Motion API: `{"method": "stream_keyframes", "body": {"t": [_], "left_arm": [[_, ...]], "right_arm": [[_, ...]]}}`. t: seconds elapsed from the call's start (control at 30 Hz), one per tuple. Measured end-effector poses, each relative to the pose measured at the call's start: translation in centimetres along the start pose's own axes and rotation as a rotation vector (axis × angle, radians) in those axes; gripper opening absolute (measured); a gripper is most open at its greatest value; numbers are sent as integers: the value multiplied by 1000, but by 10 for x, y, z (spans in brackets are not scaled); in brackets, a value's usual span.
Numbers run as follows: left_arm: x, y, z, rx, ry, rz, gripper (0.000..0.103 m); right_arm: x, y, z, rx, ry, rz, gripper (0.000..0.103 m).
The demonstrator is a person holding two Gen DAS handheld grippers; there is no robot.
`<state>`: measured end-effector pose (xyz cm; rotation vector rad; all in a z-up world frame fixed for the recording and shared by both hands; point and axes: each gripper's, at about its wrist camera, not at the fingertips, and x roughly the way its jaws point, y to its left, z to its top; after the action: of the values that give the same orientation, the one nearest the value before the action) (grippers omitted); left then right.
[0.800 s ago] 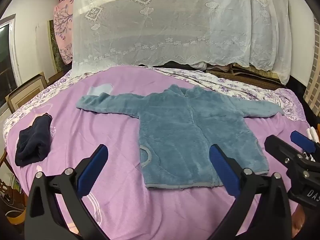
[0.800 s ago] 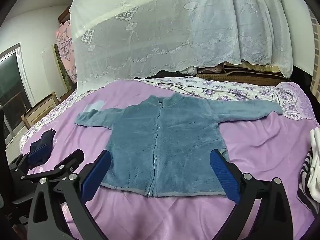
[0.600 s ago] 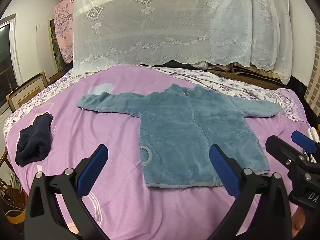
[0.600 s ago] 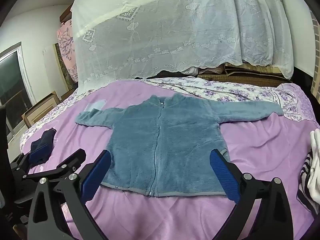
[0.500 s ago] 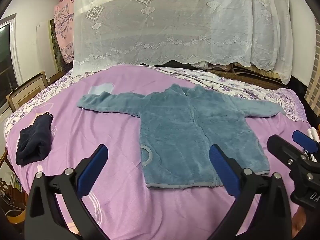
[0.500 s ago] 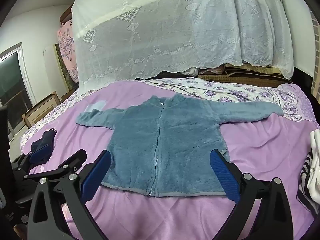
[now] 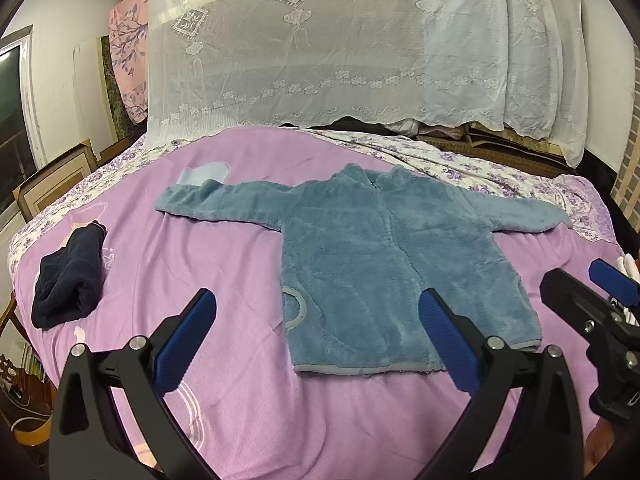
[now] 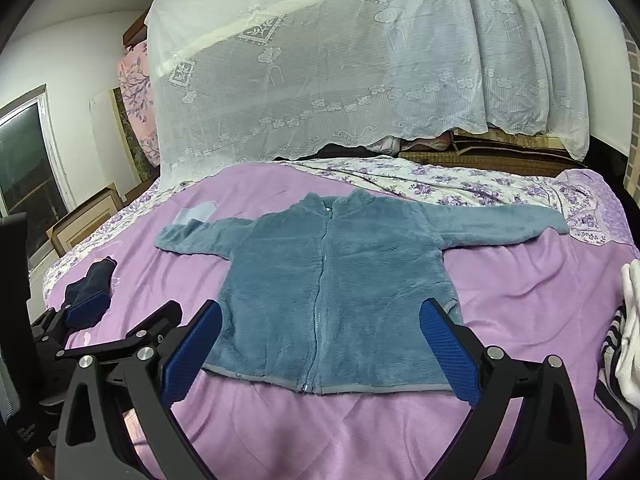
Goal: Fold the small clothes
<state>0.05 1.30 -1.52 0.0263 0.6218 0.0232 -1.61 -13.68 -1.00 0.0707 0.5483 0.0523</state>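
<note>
A small blue-grey fleece jacket [image 7: 384, 264] [image 8: 332, 296] lies flat and face up on the purple bedspread [image 7: 224, 264] [image 8: 536, 300], zipped, both sleeves stretched out sideways. My left gripper [image 7: 316, 328] hovers open above the near side of the bed, just short of the jacket's hem. My right gripper [image 8: 320, 340] is open too, held over the hem with nothing between its blue pads. In the left wrist view the right gripper [image 7: 592, 312] shows at the right edge. In the right wrist view the left gripper [image 8: 116, 320] shows at the lower left.
A rolled dark navy garment [image 7: 70, 276] [image 8: 90, 284] lies at the bed's left side. Striped and white clothes [image 8: 624, 344] are piled at the right edge. A white lace net [image 7: 360, 48] hangs behind the bed, with a floral sheet [image 8: 460, 188] below it.
Both grippers have crept slightly left; the jacket sits a touch further right in both views. Nothing was grasped, and both pairs of jaws stayed wide.
</note>
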Motion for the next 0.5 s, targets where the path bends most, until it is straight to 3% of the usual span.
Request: {"method": "stream_keyframes", "body": {"t": [0.5], "left_arm": [[2,0,0,0,6,0,99]], "right_arm": [[-1,5,1,-1,0,2,100]]}}
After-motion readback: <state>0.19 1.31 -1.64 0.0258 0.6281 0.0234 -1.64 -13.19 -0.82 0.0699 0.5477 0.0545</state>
